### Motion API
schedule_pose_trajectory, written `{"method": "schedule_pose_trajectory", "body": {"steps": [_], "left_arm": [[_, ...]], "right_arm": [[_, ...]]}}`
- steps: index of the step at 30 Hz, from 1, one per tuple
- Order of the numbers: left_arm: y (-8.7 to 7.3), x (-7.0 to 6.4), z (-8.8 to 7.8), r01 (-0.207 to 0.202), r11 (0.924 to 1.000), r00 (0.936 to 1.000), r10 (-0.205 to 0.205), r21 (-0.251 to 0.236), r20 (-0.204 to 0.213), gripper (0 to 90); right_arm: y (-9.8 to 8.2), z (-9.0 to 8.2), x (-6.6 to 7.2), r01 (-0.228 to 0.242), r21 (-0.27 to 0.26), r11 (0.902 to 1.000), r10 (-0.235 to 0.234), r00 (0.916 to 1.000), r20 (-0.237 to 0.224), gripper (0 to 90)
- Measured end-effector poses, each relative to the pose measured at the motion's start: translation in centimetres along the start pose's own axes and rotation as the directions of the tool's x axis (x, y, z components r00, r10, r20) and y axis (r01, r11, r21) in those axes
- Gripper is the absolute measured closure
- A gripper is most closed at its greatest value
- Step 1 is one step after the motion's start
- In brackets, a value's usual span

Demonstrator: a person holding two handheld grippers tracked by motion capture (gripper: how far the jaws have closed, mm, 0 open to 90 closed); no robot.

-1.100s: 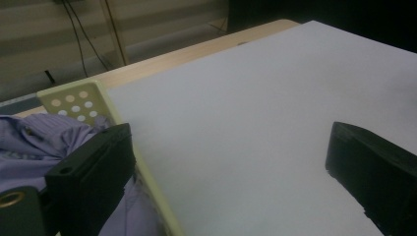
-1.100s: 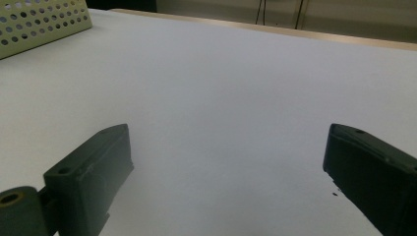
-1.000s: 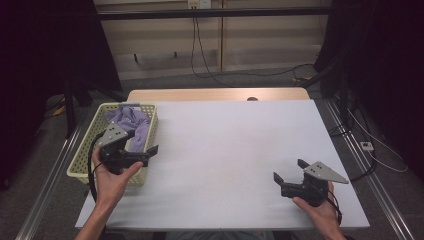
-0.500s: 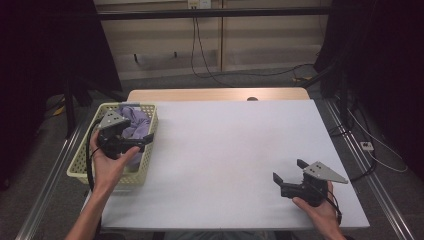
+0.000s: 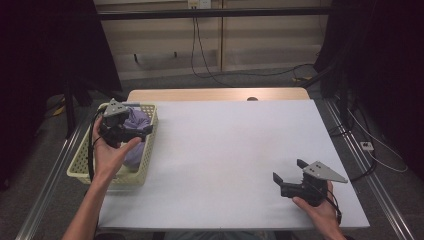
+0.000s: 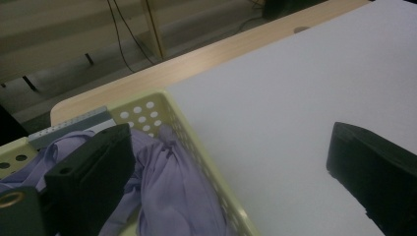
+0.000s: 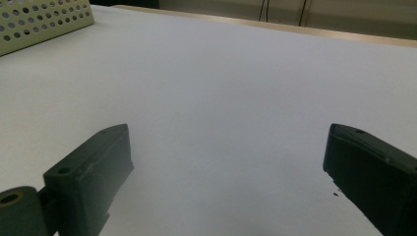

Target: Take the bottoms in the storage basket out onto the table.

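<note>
Over basket (image 5: 84,169), left gripper (image 5: 131,131) now farther up toward far end than second ago, jaws spread, nothing held. Probable reach for cloth. Lilac cloth (image 6: 167,196) heaped inside basket, beneath and between jaws. Right gripper (image 5: 288,176) unmoved, jaws apart over bare white table (image 5: 230,150).

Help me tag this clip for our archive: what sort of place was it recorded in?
Probably a lab or recording workspace, not a home: a table covered in plain white, dark curtains at both sides, and loose cables trailing over the floor behind it.
</note>
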State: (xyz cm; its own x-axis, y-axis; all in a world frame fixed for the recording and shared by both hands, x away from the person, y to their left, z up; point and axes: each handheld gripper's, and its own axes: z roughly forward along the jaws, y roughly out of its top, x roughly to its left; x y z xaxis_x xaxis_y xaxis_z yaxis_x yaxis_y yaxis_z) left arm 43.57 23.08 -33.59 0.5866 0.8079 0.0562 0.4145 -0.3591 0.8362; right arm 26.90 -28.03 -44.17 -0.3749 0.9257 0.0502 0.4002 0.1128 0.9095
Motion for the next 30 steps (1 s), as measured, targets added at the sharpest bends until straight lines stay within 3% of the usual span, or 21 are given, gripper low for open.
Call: {"method": "schedule_pose_trajectory", "body": {"steps": [3, 6, 8, 16, 19, 22, 25, 28, 30], "left_arm": [[0.2, 0.5, 0.6, 0.013, 0.9998, 0.9999, -0.013, 0.012, -0.004, 4.3], [0.1, 0.6, 1.4, -0.011, 0.9987, 0.9988, 0.014, 0.049, -0.048, 4.0], [0.0, 0.9, 1.7, -0.003, 0.9982, 0.9992, 0.006, 0.059, -0.039, 4.4], [0.3, 2.5, 2.5, 0.043, 0.9981, 0.9981, -0.041, 0.044, -0.046, 4.7], [0.6, 2.9, 2.7, 0.031, 0.9993, 0.9989, -0.030, 0.021, -0.036, 6.9], [0.5, 3.3, 2.9, 0.063, 0.9980, 0.9972, -0.063, 0.002, -0.040, 5.9], [0.3, 3.9, 3.4, 0.078, 0.9969, 0.9937, -0.079, -0.007, -0.080, 6.4], [-0.3, 4.6, 3.8, 0.164, 0.9862, 0.9842, -0.165, -0.020, -0.064, 6.7], [-0.6, 4.6, 4.3, 0.141, 0.9900, 0.9854, -0.139, 0.014, -0.099, 7.2]], "right_arm": [[0.0, 0.0, 0.0, -0.002, 0.005, 1.0000, 0.002, 1.0000, 0.000, 4.5], [0.0, 0.1, 0.0, 0.001, 0.006, 1.0000, -0.001, 1.0000, 0.001, 4.5], [0.0, 0.0, 0.0, 0.004, 0.007, 1.0000, -0.004, 1.0000, -0.002, 4.5], [0.0, 0.0, 0.0, 0.001, 0.008, 1.0000, -0.001, 1.0000, -0.001, 4.5], [0.0, 0.1, 0.0, 0.001, 0.009, 1.0000, -0.001, 1.0000, -0.002, 4.5], [0.0, 0.1, 0.0, -0.002, 0.011, 0.9999, 0.002, 1.0000, -0.002, 4.5], [-0.1, 0.1, -0.1, 0.001, 0.011, 0.9999, -0.001, 1.0000, -0.001, 4.5], [-0.1, 0.0, -0.1, 0.000, 0.013, 0.9999, 0.000, 1.0000, 0.004, 4.5], [-0.1, 0.0, -0.1, -0.002, 0.014, 0.9999, 0.002, 1.0000, 0.003, 4.5]]}}
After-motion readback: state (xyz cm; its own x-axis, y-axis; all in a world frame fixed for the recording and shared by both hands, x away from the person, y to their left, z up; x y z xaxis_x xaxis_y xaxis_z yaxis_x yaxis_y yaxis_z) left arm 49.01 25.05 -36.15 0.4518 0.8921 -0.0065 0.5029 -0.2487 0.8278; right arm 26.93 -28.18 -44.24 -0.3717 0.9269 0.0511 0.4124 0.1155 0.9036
